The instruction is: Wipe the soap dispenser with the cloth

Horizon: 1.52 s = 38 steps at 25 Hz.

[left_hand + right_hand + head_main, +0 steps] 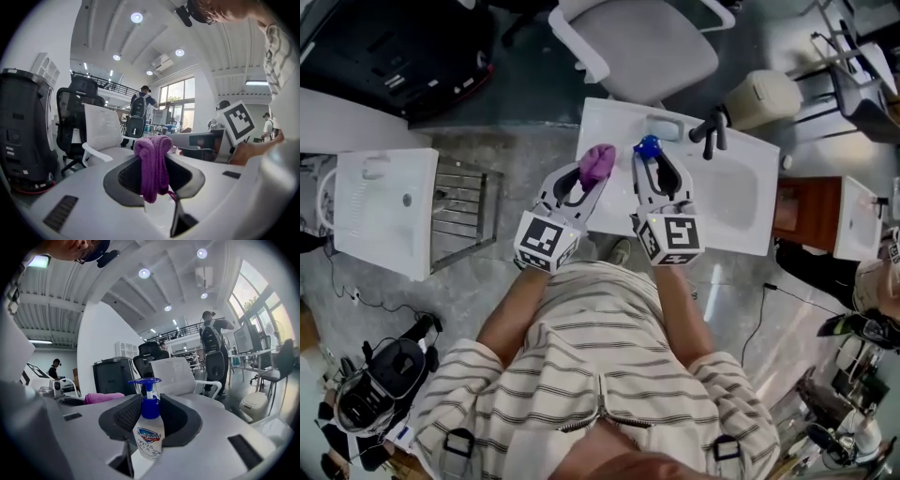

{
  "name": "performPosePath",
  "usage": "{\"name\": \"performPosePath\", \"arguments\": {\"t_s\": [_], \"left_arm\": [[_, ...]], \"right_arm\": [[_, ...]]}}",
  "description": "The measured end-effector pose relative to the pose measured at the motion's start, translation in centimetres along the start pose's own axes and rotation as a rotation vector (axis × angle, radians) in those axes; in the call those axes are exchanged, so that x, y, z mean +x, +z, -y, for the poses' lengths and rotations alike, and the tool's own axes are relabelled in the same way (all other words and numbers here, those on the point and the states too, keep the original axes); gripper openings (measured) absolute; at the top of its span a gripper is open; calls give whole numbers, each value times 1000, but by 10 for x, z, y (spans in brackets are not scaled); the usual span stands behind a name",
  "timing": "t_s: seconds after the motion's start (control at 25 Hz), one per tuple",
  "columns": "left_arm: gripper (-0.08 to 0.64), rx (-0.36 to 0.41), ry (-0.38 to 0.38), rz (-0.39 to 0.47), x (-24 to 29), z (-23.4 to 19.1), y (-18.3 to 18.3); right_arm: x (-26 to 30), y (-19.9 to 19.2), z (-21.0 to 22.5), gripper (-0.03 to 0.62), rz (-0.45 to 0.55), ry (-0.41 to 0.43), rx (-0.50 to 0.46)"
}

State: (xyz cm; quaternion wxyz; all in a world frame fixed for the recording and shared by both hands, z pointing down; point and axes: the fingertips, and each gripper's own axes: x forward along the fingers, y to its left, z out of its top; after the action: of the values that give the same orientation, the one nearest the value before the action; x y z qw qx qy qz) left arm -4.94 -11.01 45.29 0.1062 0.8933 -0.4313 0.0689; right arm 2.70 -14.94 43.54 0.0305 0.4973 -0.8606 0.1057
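Note:
The soap dispenser [150,432] is a clear bottle with a blue pump [648,146] and a printed label. It stands upright between the jaws of my right gripper [653,165] [151,420], which is shut on its body above the white washbasin [741,211]. My left gripper [590,178] [154,166] is shut on a bunched purple cloth [598,161] [153,164] that sticks out past its fingertips. The cloth is just left of the dispenser and apart from it. The same cloth [103,398] shows at the left of the right gripper view.
A black faucet [710,131] stands at the basin's far edge, right of the dispenser. A white office chair [637,47] is behind the basin. A second white basin [384,211] and a metal rack [464,211] are at the left, a wooden cabinet [806,211] at the right.

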Motion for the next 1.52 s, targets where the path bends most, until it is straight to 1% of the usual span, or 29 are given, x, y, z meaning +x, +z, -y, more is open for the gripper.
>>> {"name": "performPosePath", "arguments": {"t_s": [0.2,0.28,0.48,0.64,0.84,1.0,1.16,1.52], "left_arm": [[120,-38,99,-10,-2,-27,-9],[119,-42,115,-11,0,-34,-12],[118,-23,141,-29,9,-43,-19],[118,-20,147,-55,15,-52,-30],[118,-50,138,-48,20,-60,-34],[118,-55,140,-59,22,-65,-40],[118,-68,140,-66,24,-70,-44],[118,-89,121,-88,24,-70,-57]], "right_arm": [[20,-19,7,133,-25,-26,7],[28,-28,10,133,-33,-38,8],[49,-49,22,133,-55,-66,9],[70,-67,32,133,-75,-86,8],[97,-91,44,133,-112,-109,8],[117,-108,51,132,-136,-119,10],[131,-119,55,132,-154,-126,-15],[151,-134,54,132,-172,-127,-32]]}}
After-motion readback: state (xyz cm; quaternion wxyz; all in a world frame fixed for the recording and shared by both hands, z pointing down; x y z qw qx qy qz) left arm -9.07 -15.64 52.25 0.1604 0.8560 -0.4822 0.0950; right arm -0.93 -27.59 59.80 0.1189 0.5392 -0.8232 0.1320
